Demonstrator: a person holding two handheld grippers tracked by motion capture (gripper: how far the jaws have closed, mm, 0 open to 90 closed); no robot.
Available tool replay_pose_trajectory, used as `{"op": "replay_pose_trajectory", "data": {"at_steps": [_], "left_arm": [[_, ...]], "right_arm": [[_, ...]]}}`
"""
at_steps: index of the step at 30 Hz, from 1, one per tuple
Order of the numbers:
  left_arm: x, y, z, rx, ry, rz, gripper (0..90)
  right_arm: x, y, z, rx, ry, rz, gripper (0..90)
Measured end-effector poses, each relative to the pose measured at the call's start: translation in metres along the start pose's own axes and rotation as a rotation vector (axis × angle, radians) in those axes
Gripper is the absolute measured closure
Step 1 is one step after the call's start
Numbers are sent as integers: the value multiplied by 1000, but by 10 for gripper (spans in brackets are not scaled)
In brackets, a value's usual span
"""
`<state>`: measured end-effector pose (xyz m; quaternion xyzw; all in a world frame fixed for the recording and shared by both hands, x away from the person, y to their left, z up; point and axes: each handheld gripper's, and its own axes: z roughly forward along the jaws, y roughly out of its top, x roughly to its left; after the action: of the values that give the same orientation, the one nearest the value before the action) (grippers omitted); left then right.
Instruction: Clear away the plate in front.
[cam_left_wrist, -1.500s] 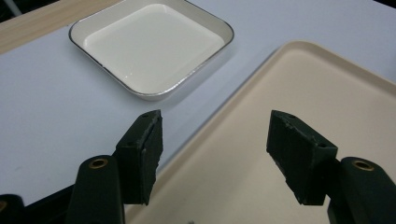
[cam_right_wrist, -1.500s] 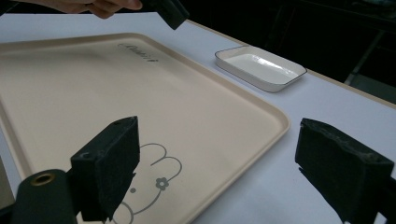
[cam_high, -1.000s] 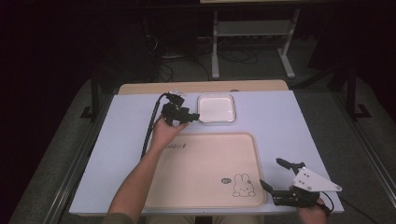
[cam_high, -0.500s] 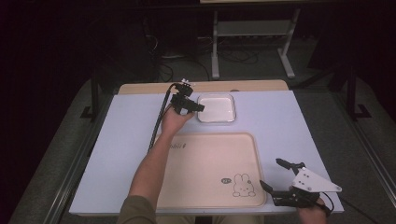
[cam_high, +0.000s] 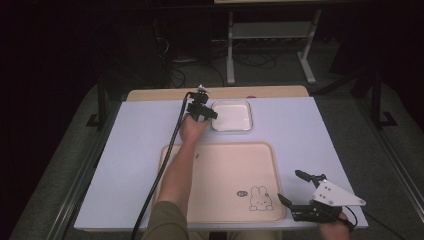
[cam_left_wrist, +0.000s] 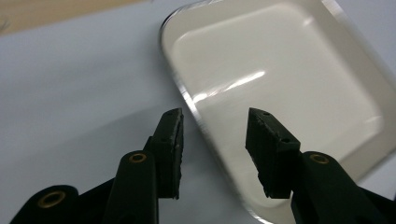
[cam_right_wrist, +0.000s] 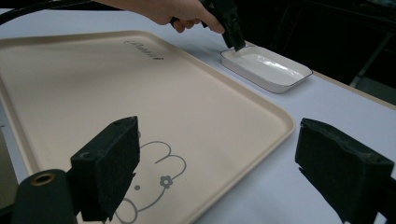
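- Nearest, the right gripper (cam_high: 296, 196) rests at the table's front corner, its black foam-padded jaws spread wide and holding nothing, just off the rim of the beige tray (cam_high: 218, 150); the tray is smooth, matt, round-cornered, with a rabbit drawing (cam_high: 259, 198) printed on it
- Farther off, the left gripper (cam_left_wrist: 214, 135) hangs with jaws parted either side of the near rim of the white dish (cam_left_wrist: 280, 93), glossy, shallow, squarish; the step looks like a rim grasp, so closing squarely without slipping comes next
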<state>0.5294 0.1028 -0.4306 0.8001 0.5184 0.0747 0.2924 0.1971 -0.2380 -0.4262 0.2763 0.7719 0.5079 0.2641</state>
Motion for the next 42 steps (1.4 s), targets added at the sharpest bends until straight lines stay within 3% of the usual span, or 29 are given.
{"op": "replay_pose_trajectory", "data": {"at_steps": [5, 10, 17, 19, 20, 24, 29, 35, 37, 42], "left_arm": [[1, 0, 6, 6, -21, -46, 663], [0, -1, 10, 14, -15, -73, 763], [0, -1, 11, -7, 4, -127, 807], [3, -1, 11, -18, -15, -174, 829], [5, -2, 12, -31, -31, -223, 855], [2, -5, 12, -57, -8, -255, 875], [5, -7, 10, -88, -46, -317, 888], [7, -9, 8, -92, -69, -315, 890], [8, -10, 4, -118, -111, -341, 890], [7, -8, -3, -134, -136, -332, 890]], "right_arm": [[0, 0, -2, -3, -2, 2, 130], [0, 0, -2, -6, -4, 1, 130], [0, 0, -2, -6, -5, 1, 130], [-1, 0, -2, -6, -6, 2, 130], [-1, 0, -3, -6, -6, 4, 130], [-1, -1, -3, -7, -5, 4, 130], [0, -1, -4, -5, -5, 1, 130], [-1, -1, -5, -5, -8, 3, 130], [0, -1, -4, -4, -7, 3, 130], [0, -1, -5, -5, -9, 1, 130]]}}
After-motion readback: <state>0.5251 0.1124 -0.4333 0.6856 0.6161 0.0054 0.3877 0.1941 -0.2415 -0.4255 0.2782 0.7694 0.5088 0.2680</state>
